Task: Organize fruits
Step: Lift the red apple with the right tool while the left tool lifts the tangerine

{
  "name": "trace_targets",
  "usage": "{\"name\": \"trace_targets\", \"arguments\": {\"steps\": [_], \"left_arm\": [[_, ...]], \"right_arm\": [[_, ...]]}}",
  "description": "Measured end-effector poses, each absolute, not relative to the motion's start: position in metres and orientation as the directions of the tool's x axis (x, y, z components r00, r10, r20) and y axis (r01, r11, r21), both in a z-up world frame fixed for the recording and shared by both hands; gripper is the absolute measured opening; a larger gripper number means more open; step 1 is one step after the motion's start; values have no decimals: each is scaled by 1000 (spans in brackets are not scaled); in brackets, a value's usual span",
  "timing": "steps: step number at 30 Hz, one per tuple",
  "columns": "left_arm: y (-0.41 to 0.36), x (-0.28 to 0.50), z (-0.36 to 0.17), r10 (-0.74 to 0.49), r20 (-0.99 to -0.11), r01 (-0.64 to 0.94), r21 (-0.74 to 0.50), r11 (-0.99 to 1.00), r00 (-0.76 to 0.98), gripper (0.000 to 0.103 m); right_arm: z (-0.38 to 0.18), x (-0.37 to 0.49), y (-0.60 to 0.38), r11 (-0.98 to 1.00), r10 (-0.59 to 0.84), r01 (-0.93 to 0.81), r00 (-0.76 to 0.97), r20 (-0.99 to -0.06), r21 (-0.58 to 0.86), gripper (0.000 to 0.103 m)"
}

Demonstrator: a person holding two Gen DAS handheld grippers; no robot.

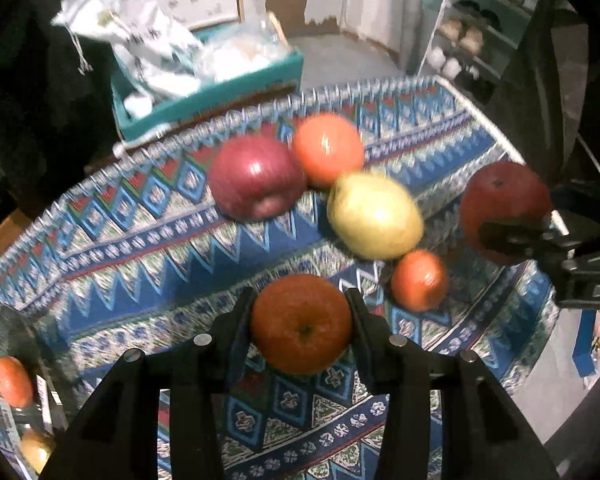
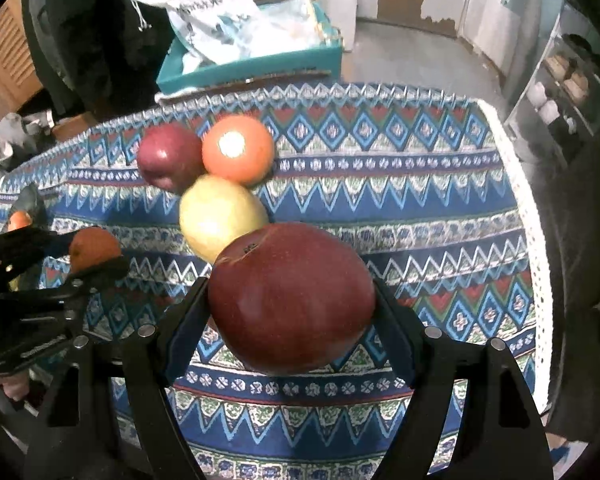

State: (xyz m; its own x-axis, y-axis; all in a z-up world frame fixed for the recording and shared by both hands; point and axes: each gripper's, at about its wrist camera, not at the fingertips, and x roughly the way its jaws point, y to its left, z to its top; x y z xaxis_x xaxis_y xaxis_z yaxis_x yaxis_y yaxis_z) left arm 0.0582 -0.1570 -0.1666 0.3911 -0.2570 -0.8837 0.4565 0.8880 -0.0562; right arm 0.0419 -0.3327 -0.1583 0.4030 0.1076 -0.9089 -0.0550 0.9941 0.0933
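**Both tools gripping fruit above the patterned counter**

Left tool [image 1: 302,322] is clamped tight on a small orange [image 1: 302,324], its two black fingers pressing the fruit's sides, stem end facing the camera. Right tool [image 2: 292,300] has its fingers set wide around a large dark red apple [image 2: 292,300], both pads against its flanks, so the apple is held.

Below them the counter [image 2: 420,216] carries a blue, red and green patterned cloth. Near its far edge a second red apple [image 1: 258,178] touches a big orange [image 1: 327,150], and a yellow-green apple [image 1: 374,216] sits just beside both. Another small orange [image 1: 419,279] lies close to the yellow-green apple on its near side.

Beyond the counter stands a teal box [image 2: 256,70] filled with white bags [image 2: 216,16].
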Motion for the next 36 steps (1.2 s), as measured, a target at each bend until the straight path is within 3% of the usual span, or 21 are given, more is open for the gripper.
{"name": "trace_targets", "arguments": {"steps": [36], "left_arm": [[-111,4,-18,-359,-695,449,-57,892,623,45]], "right_arm": [[-7,14,-282,973,226,-192,684,-693,127,78]]}}
